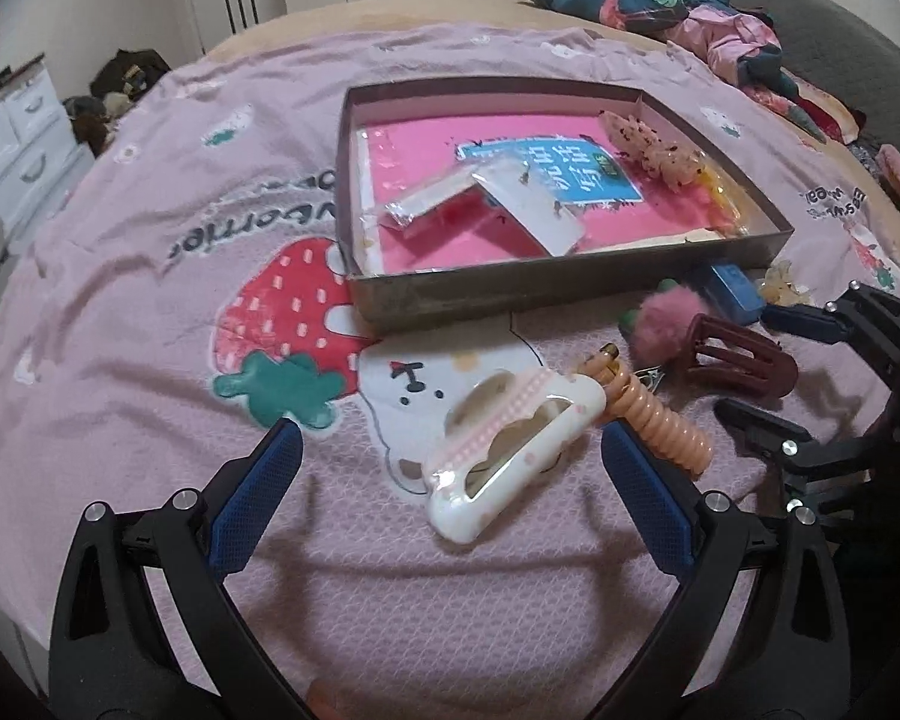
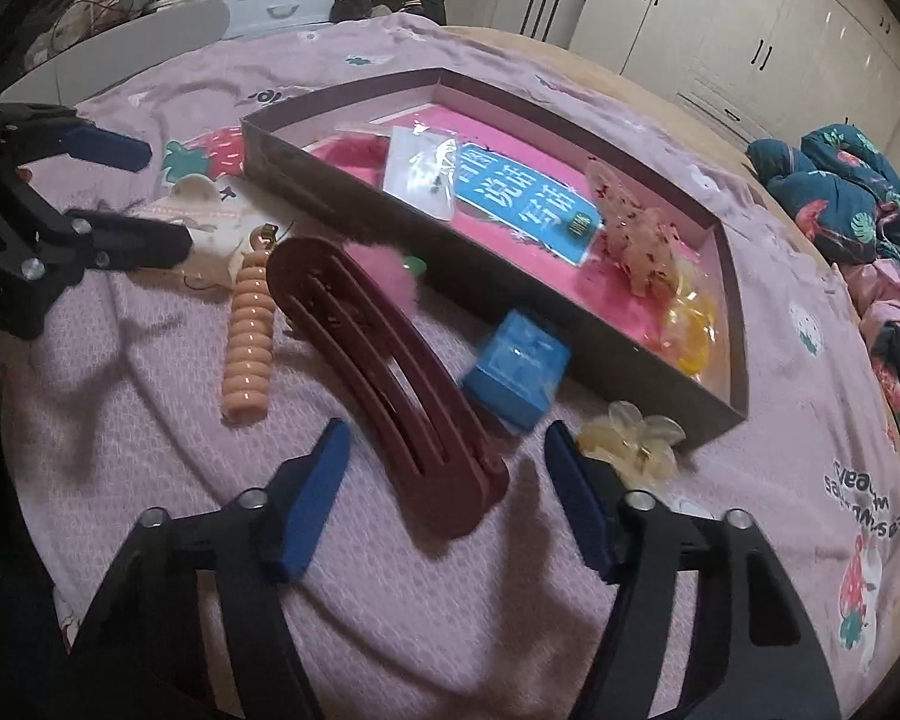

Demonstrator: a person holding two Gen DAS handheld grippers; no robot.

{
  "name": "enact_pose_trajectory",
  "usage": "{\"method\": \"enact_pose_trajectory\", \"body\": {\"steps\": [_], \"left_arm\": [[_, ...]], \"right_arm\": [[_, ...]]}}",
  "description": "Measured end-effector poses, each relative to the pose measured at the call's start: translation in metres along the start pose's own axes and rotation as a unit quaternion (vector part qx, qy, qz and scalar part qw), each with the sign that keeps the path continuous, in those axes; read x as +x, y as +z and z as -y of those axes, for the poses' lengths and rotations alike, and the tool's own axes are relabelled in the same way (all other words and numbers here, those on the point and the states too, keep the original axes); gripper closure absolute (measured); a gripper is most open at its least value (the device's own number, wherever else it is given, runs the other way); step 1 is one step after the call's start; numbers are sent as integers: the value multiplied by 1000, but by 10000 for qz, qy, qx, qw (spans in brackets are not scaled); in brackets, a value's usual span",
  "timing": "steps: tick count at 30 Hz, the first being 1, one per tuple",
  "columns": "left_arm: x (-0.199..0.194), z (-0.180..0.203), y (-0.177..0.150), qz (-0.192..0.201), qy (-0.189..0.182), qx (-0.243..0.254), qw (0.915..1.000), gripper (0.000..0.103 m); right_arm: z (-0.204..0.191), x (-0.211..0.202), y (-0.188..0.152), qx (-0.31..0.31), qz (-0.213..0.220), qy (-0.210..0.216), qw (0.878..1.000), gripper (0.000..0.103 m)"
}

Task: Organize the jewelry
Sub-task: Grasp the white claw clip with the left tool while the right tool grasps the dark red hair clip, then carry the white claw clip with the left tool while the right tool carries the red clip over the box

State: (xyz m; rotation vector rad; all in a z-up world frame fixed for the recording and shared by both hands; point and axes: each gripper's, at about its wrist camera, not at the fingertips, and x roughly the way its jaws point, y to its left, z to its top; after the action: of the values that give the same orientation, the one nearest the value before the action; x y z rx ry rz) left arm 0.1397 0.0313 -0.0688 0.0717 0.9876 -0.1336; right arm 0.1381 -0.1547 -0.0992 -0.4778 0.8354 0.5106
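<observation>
A pink bedspread printed with a strawberry and a cartoon bear covered the bed in both views. On it sat a shallow grey cardboard box with a pink floor, filling the upper middle of the left wrist view. Inside the box lay a blue label with white characters, a clear plastic packet and a pale speckled hair clip.

The left gripper stood released at the bottom of its own view, its blue pads wide apart on either side of a white glossy hair claw with a pink beaded strip; the pads did not touch it. Just right of that claw lay a peach spiral hair tie.

In the right wrist view, the right gripper was also unclenched at the lower centre. A long dark red slatted hair clip lay between its pads, its near end close to them but not pressed. A fluffy pink pompom sat at the clip's far end. A small blue plastic box rested against the cardboard box's near wall, and a translucent yellow flower clip lay just beside the right-hand pad.
</observation>
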Motion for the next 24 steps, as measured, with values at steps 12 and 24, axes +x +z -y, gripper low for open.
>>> {"method": "enact_pose_trajectory", "body": {"steps": [12,24], "left_arm": [[13,8,0,-71,-313,187,9993,38],[7,15,-5,25,-245,350,9991,66]], "right_arm": [[15,-11,-10,463,14,343,9983,75],[42,-42,-44,1075,36,358,9935,75]]}}
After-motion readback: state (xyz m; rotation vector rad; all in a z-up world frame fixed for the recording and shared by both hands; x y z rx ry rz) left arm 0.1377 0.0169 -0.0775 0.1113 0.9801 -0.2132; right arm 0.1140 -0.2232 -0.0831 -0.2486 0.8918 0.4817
